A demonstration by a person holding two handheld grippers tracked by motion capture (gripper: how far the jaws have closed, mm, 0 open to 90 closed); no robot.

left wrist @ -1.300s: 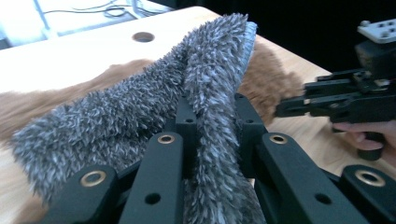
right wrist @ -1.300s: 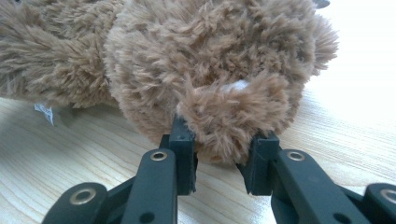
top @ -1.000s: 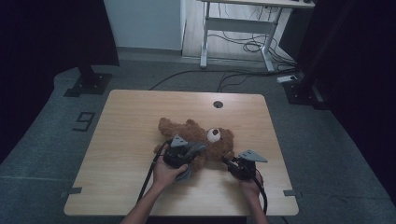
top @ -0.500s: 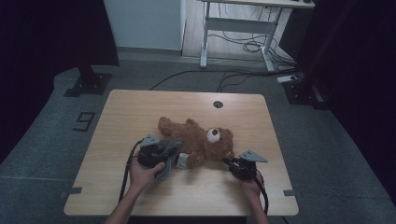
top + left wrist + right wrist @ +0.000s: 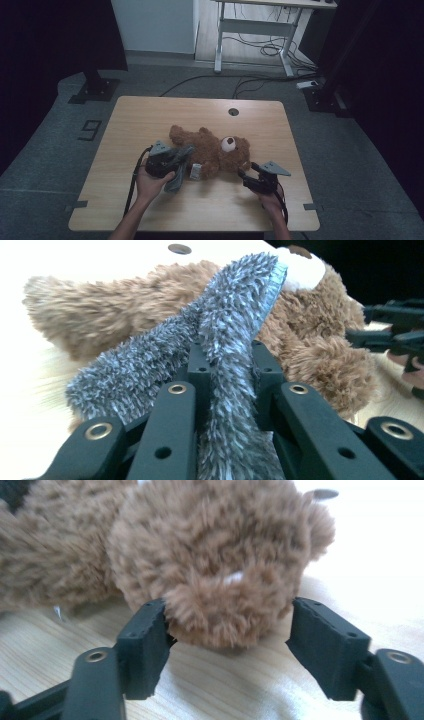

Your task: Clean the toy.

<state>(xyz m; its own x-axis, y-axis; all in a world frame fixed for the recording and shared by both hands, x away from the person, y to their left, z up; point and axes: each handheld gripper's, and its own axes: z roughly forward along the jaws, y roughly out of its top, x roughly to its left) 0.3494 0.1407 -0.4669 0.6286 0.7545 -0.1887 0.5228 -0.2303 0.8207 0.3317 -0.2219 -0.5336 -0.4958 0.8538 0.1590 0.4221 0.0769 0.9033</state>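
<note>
Teddy bear (image 5: 215,152): soft, light. My left gripper (image 5: 225,390) clamps its grey scarf (image 5: 225,330); my right gripper (image 5: 225,640), at 4 o'clock, just opened around one limp paw (image 5: 220,605). Grip fabric folds.

One teddy bear (image 5: 215,152) — one grey fuzzy cloth (image 5: 179,167) — one table (image 5: 150,115).
</note>
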